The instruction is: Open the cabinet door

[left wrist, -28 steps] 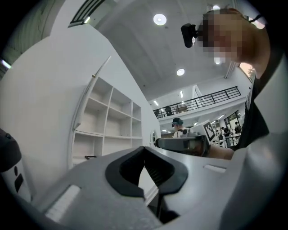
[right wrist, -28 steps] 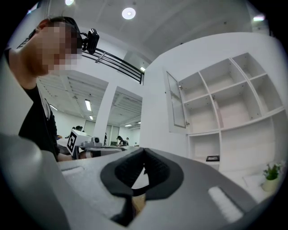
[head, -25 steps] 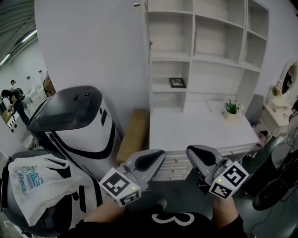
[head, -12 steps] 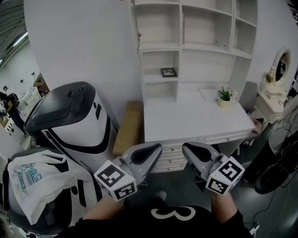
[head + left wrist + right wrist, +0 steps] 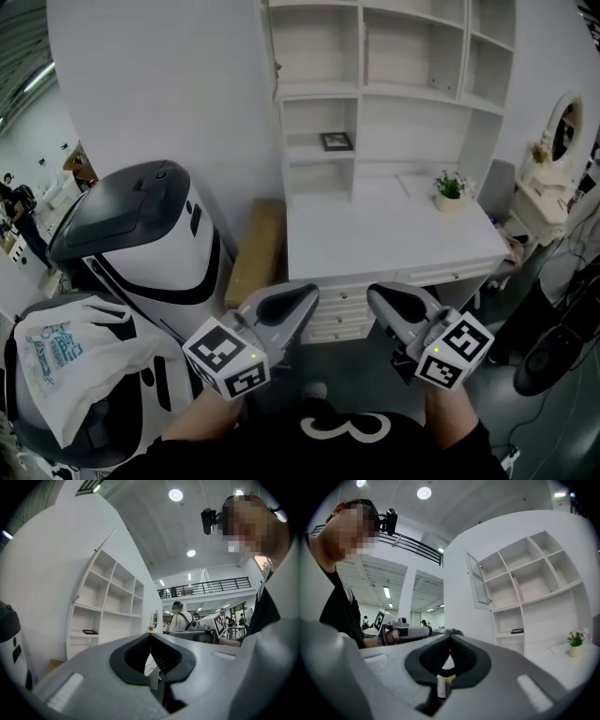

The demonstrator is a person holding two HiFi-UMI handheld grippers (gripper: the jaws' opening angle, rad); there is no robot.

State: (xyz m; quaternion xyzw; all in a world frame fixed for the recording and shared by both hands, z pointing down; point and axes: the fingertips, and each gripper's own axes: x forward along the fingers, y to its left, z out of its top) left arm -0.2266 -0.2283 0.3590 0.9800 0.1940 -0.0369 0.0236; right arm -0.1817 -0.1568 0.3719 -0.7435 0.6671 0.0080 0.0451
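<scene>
Two closed, empty hand-held grippers, left (image 5: 302,295) and right (image 5: 378,296), hang well short of the seemingly ajar cabinet door (image 5: 480,585).

**A:** Can you read any words here?

**B:** Not many. The person's black shirt (image 5: 394,455) has a big white mark (image 5: 333,427) that looks like a 3. It is at the bottom of the head view.

**A:** What about the white plastic bag (image 5: 66,366)?

**B:** It has blue-green print on it, but the letters are too small to read.

**A:** And the cubes?

**B:** The cube (image 5: 225,358) on the left gripper (image 5: 302,296) and the cube (image 5: 454,350) on the right gripper (image 5: 380,296) show black and white squares, not letters.

**A:** And the little picture frame (image 5: 337,142) on the shelf (image 5: 314,157)?

**B:** Too small to tell.
</scene>
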